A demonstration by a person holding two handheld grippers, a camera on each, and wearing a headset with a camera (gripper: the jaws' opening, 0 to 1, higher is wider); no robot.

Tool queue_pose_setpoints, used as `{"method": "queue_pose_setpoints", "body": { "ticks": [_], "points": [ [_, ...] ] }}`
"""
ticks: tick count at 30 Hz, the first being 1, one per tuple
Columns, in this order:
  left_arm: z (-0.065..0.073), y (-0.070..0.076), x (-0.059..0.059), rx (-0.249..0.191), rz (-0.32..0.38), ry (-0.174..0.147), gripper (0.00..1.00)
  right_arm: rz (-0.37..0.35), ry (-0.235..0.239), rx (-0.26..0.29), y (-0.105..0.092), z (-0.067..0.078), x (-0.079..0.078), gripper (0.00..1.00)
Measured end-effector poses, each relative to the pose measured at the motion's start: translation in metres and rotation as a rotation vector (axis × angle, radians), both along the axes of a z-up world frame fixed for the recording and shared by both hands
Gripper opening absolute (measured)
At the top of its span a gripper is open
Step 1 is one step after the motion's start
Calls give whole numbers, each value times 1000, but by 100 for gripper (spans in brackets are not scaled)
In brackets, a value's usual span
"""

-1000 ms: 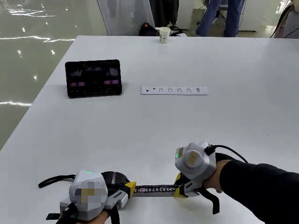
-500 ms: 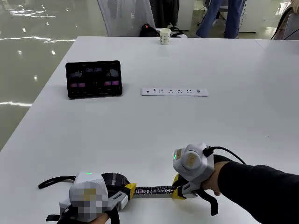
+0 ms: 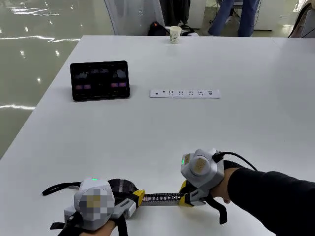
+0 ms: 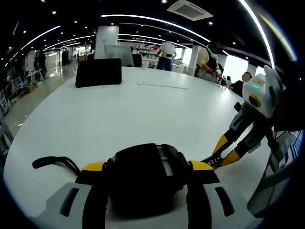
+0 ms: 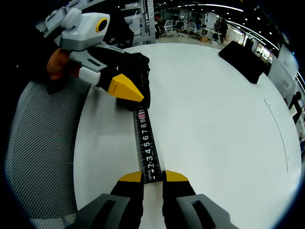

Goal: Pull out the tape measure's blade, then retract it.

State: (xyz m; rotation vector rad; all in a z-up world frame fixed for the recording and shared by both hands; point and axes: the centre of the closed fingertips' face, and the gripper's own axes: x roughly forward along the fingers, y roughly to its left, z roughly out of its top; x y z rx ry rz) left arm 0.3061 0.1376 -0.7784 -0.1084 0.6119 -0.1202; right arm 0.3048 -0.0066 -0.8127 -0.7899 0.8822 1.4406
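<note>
The black tape measure case (image 3: 121,188) lies near the table's front edge, and my left gripper (image 3: 129,201) is shut on it. From behind, the case (image 4: 145,171) sits between the two yellow-tipped jaws of the left gripper (image 4: 147,168). A short length of blade (image 3: 160,198) with printed numbers runs right from the case to my right gripper (image 3: 184,199), which is shut on the blade's tip. Seen from the right gripper (image 5: 153,177), the blade (image 5: 145,143) leads straight back to the case (image 5: 137,71), showing numbers up to about ten.
A dark tablet (image 3: 100,80) stands at the left of the white table (image 3: 221,128), with a white power strip (image 3: 184,93) beside it and a paper cup (image 3: 175,34) at the far edge. The case's black strap (image 3: 58,188) trails left. A mesh chair (image 5: 43,157) is below the table edge.
My right gripper has moved a little left toward the case, and the exposed blade is slightly shorter. The left gripper has stayed in place.
</note>
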Motion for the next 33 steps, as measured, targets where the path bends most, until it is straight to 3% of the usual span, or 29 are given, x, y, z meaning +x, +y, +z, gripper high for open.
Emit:
{"method": "queue_pose_setpoints", "body": {
  "ticks": [17, 22, 33],
  "points": [
    [0, 2, 0, -22, 7, 6, 62, 11, -6, 14, 9, 3, -3, 12],
    [1, 1, -1, -28, 5, 8, 62, 5, 5, 57, 16, 3, -5, 12],
    [1, 1, -1, -33, 5, 10, 62, 5, 11, 67, 25, 4, -7, 11]
  ]
}}
